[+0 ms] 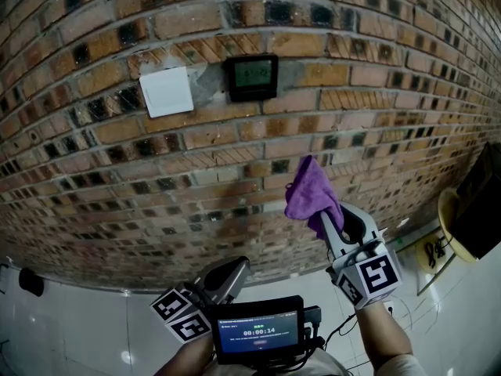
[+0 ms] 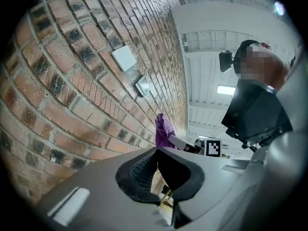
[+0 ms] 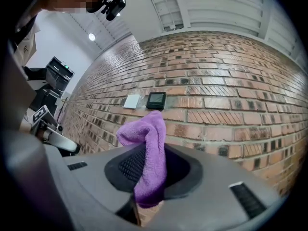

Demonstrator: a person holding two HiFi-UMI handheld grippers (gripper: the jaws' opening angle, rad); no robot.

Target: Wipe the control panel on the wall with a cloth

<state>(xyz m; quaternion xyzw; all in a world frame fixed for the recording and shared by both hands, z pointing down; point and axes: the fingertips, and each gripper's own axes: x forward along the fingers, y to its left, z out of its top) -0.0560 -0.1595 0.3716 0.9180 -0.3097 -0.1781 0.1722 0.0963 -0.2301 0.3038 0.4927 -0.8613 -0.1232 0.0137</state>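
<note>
Right gripper [image 3: 151, 172]: fingers pinching a purple microfibre cloth [image 3: 149, 148] at its lower part, so a loose bunch stands up above the fingertips. Judged purpose: that free bunch gives a soft wiping face ahead of the hard fingers. The gripper points up toward the red brick wall [image 1: 376, 131], and in the head view the cloth hangs in front of the bricks, below and to the right of the target; I cannot tell whether it touches the wall. The target is a small dark square control panel with a greenish display [image 1: 251, 77], mounted flush on the wall just beside a white square switch plate [image 1: 167, 91] on its left. Cloth and panel are apart, so no wipe contact yet. Left gripper [image 2: 157, 165]: fingers pressed together with nothing between them, held low and clear of the wall, probably kept out of the working path since one cloth needs one gripper. Judgement: approach phase. The next move calls for raising the cloth up and left onto the panel face, with light pressure so the fingertips do not strike the display.
</note>
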